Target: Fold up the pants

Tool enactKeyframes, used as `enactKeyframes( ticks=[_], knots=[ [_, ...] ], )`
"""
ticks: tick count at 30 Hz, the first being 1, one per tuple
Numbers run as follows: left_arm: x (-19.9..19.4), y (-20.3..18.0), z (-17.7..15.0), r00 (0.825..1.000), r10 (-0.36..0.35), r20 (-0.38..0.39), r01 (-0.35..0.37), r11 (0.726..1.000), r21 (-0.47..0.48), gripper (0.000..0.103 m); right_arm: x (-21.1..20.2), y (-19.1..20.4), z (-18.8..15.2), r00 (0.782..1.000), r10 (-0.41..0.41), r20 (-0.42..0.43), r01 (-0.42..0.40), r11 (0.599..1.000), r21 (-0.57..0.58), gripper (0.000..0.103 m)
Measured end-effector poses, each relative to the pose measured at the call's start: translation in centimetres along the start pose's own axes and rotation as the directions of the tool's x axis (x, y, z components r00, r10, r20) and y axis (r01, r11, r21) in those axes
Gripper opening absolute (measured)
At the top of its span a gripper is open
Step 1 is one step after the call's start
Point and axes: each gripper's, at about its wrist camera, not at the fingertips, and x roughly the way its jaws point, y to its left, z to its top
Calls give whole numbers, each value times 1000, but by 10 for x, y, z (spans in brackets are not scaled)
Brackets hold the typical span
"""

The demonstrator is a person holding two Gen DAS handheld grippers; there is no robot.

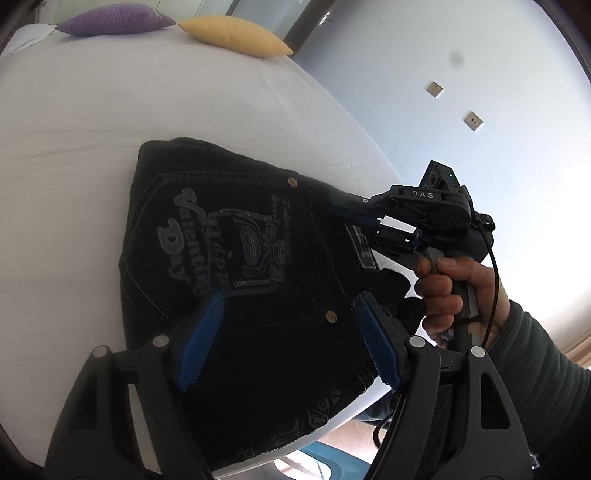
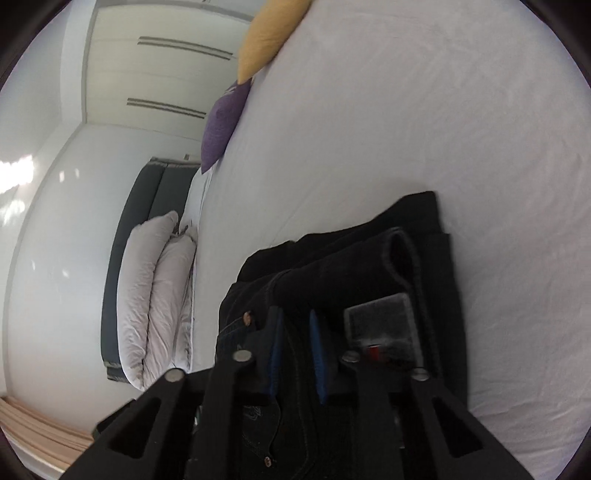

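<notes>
Left tongs spread over folded black pants on bed; right tongs pinching their waistband edge.

The folded pants lie on the bed near its edge, two cushions far behind.

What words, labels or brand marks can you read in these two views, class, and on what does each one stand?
"DAS": on the body of the right claw, in the left wrist view.
"Happy Valentine Day": embroidered on the back pocket of the black pants; "Valentine" is partly covered.
Small script above the pocket motif: too small to read.
Waistband patch: blurred, unreadable.
</notes>
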Motion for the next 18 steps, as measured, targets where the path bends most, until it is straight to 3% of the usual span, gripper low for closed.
enactKeyframes(
  ticks=[3,4,5,6,7,10,13,15,18],
  knots=[
    [-4,-5,-8,1000,0,8,0,1000,8,72,-25,-18,0,998,-16,56,15,999,32,3],
    [-7,-6,-8,1000,-7,14,7,1000,4,72,-35,-16,-3,997,-34,70,32,999,26,6],
    [-10,-9,-7,1000,-14,25,14,1000,1,72,-46,-8,-9,995,-57,87,58,998,-4,13],
    [-15,-11,-5,999,-15,43,15,1000,7,72,-56,2,-17,994,-42,100,46,998,-35,40],
    [-20,-13,-4,998,-13,62,12,1000,16,72,-65,13,-27,994,9,107,-2,998,-58,58],
    [-27,-11,0,998,-13,62,13,1000,-5,72,-67,48,-58,994,97,42,-90,984,-154,61],
    [-38,-7,0,996,-21,83,24,999,-31,72,-40,59,-87,995,29,-93,-50,972,-229,61],
    [-50,-2,4,995,-9,102,13,999,-39,72,-29,41,-97,992,-43,-116,17,977,-212,56],
    [-65,17,9,993,17,120,-6,996,-86,72,-38,-3,-97,995,-12,-101,7,999,-54,10]
  ],
)
